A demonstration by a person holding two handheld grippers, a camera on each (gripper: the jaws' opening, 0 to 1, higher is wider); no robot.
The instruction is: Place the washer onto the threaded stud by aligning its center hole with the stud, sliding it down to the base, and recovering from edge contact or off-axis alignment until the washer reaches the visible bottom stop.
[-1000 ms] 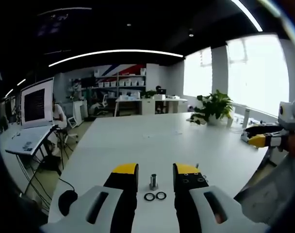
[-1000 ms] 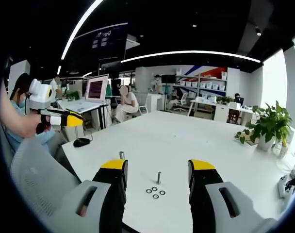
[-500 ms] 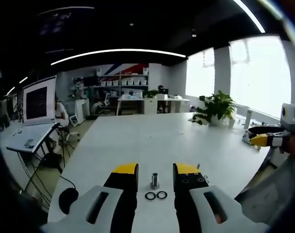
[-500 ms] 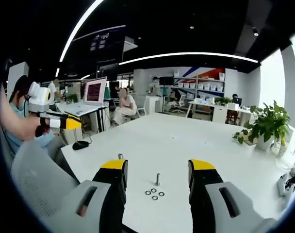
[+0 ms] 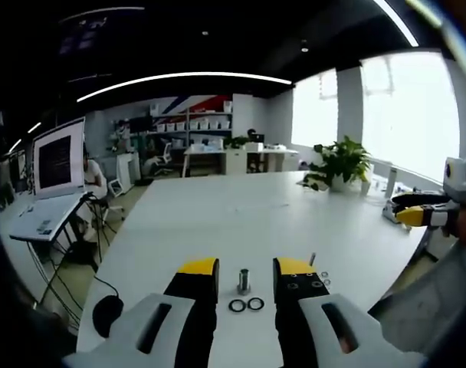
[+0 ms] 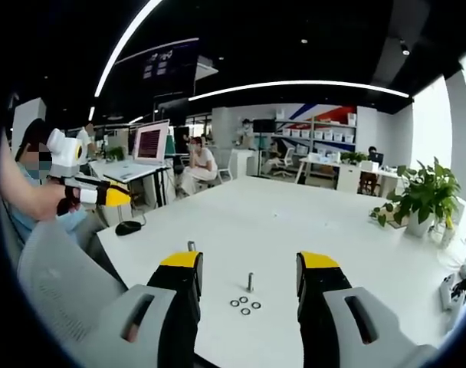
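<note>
Washers [image 6: 244, 305] tiny beside upright stud [image 6: 250, 281], both grippers [image 5: 245, 267] [image 6: 248, 261] wide apart, empty, bases cut off.

Both claws, left claw [image 5: 245, 268] and right claw [image 6: 250, 262], hover with jaws spread apart, gripping nothing.

In the left gripper view, a short stud [image 5: 243, 280] is seen upright on the surface [image 5: 241, 215] between the jaws of the left gripper [image 5: 246, 270], with two washers [image 5: 246, 304] laid side by side just before it. In the right gripper view, a thin stud [image 6: 250, 281] is found standing between the jaws of the right gripper [image 6: 250, 264], four washers [image 6: 245, 304] being clustered just before it. A potted plant [image 6: 421, 201] is placed far off to the right on the surface, and a mouse [image 6: 128, 227] at its left edge.
</note>
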